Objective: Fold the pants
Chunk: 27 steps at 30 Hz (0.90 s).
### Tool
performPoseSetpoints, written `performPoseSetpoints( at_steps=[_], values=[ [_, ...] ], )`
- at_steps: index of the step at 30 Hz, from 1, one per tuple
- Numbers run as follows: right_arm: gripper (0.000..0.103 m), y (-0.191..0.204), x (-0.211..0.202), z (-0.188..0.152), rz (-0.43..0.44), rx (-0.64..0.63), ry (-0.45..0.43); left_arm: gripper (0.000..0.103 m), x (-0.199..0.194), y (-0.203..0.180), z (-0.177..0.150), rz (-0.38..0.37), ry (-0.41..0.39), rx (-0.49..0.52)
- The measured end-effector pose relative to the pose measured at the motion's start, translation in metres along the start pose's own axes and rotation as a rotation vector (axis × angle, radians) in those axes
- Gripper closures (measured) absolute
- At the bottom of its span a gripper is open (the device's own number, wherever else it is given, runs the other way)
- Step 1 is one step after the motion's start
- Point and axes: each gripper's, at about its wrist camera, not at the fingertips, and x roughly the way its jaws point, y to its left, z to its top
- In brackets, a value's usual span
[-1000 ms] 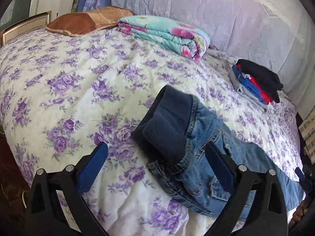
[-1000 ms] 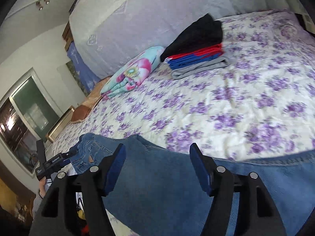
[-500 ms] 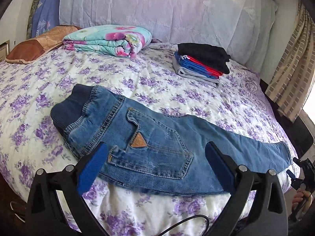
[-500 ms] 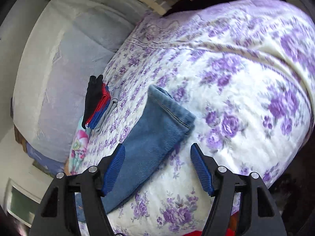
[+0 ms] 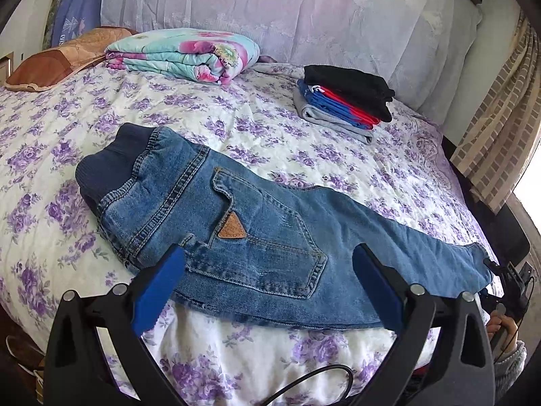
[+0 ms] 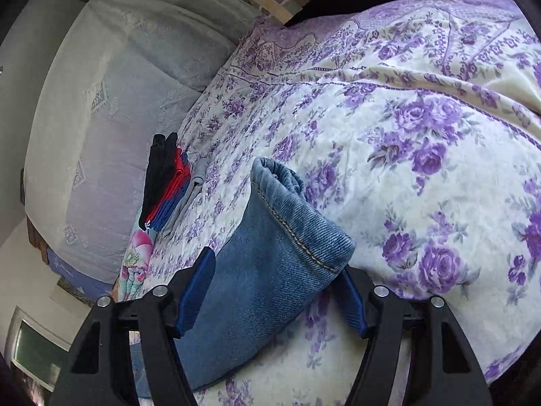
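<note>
Lying lengthwise across the bed [image 5: 270, 125], the jeans [image 5: 270, 237] put their hem between the right gripper's [image 6: 274, 291] spread fingers; the left gripper [image 5: 270, 284] gapes too

A wide bed [image 5: 338, 155] fills the room, spread with a cream cover of purple roses, and a pale padded headboard [image 5: 304, 10] in lacy cloth rises behind it. Daylight comes in past a checked curtain [image 5: 497, 125] on the right. A framed window [image 6: 37, 352] shows by the white wall [image 6: 20, 47].
</note>
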Motion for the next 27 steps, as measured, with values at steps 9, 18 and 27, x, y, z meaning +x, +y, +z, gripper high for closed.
performPoseSetpoints(
  at_steps=[9,18,27],
  values=[
    [0.084,0.027,-0.015,-0.002,-0.019,-0.187,-0.095,0.006,-0.006,0.01,0.005,0.011,-0.027,-0.009],
    [0.085,0.166,-0.024,-0.038,0.025,-0.672,-0.168,0.006,-0.044,0.06,0.02,0.07,-0.143,-0.11],
    [0.086,0.276,0.028,-0.177,0.119,-1.249,-0.043,0.006,-0.064,0.093,0.024,0.087,-0.183,-0.186]
  ],
)
